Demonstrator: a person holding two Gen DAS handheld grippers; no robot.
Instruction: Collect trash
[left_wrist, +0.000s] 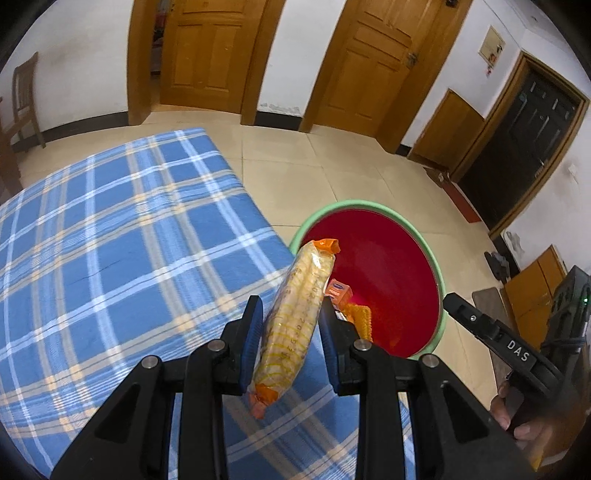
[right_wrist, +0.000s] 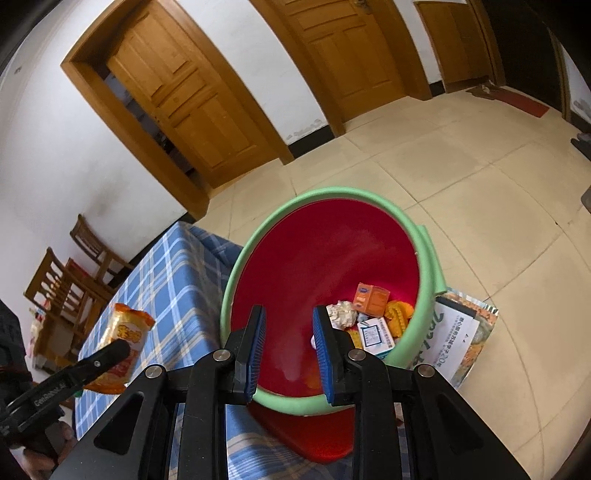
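While the blue plaid tablecloth (left_wrist: 110, 240) fills the left of the left wrist view, the left gripper (left_wrist: 290, 325) stands over the table's near corner with its blue pads (left_wrist: 253, 332) clamped on a snack packet (left_wrist: 295, 321). Packet: yellow ribbed contents, orange crimped ends, held tilted, upper end leaning toward the bucket. Just right of the table corner, on the tiled floor (left_wrist: 332, 162), sits the red bucket (left_wrist: 391, 266) with a green rim. Contents, seen in the right wrist view: a small orange carton (right_wrist: 370, 298), a crumpled white paper ball (right_wrist: 341, 314), a white box with blue print (right_wrist: 375, 334), and orange-yellow wrappers partly hidden, probably more snack packets. The right gripper (right_wrist: 289, 350) hangs over the bucket's near rim (right_wrist: 280, 400), jaws apart, nothing between them. Right of the bucket, touching its wall, a printed paper bag (right_wrist: 458, 332) lies on the floor. Wooden doors (left_wrist: 207, 48) line the far wall; wooden chairs (right_wrist: 74, 273) stand beyond the table.
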